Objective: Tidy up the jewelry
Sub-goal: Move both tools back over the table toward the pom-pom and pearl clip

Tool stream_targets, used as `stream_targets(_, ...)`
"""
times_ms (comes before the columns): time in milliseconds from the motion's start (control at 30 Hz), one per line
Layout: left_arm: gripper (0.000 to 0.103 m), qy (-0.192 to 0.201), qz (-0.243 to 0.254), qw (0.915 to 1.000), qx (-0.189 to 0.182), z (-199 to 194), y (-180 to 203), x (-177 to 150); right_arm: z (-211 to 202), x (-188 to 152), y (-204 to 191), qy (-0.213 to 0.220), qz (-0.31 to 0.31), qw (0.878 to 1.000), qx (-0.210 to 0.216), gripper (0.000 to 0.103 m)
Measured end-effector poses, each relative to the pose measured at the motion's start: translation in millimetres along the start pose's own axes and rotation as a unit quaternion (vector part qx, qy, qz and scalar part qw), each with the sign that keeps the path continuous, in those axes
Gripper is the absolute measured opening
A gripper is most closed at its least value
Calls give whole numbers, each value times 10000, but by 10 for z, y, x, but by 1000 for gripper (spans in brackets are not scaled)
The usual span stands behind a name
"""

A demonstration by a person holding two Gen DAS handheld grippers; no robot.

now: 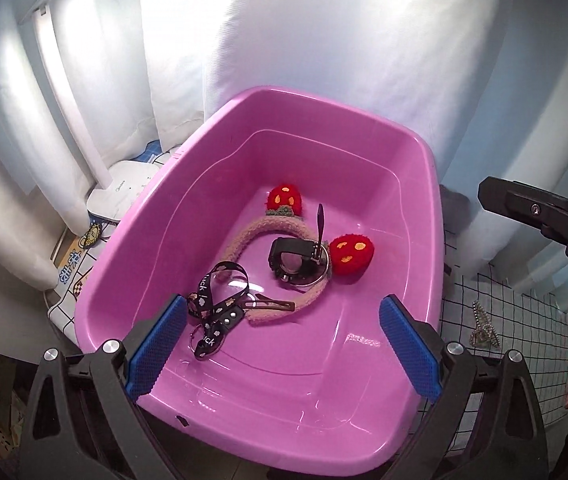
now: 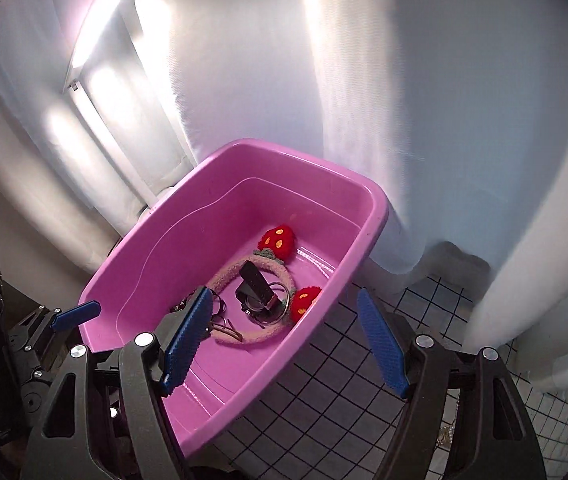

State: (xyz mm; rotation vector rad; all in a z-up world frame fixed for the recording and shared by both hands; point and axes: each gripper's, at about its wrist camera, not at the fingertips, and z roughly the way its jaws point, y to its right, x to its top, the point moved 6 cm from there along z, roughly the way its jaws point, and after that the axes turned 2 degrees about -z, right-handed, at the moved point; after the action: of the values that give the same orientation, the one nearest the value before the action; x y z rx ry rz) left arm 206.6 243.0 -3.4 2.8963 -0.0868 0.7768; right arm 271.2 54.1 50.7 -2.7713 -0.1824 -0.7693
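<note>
A pink plastic tub [image 1: 423, 184] holds a fuzzy pink headband [image 1: 244, 240] with two red strawberry ears, a black watch [image 1: 295, 260], a black printed lanyard [image 1: 212, 308] and a brown hair clip [image 1: 272, 303]. My left gripper [image 1: 284, 344] is open and empty above the tub's near side. A silver chain [image 1: 483, 328] lies on the checked cloth to the right of the tub. In the right wrist view the tub [image 2: 371, 216] is at centre, and my right gripper [image 2: 284, 344] is open and empty over its right rim. The left gripper's blue pad [image 2: 76, 314] shows at the left.
White curtains [image 1: 323, 40] hang behind the tub. A white appliance [image 1: 120, 192] and printed boxes [image 1: 72, 264] sit left of it. The white black-gridded tablecloth [image 2: 363, 380] spreads to the right. The right gripper's black body [image 1: 543, 216] is at the right edge.
</note>
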Motion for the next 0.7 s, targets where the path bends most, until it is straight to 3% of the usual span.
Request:
stream_targets(400,95,238,417,9980,-416,-351,961,-141,-561,-905,856,-85,721,9968,-320,72)
stream_targets(700,96,-5,705,9956,-618,-274,1765,-505,-972,-1685,1409,-127,1169,9918,-495,72)
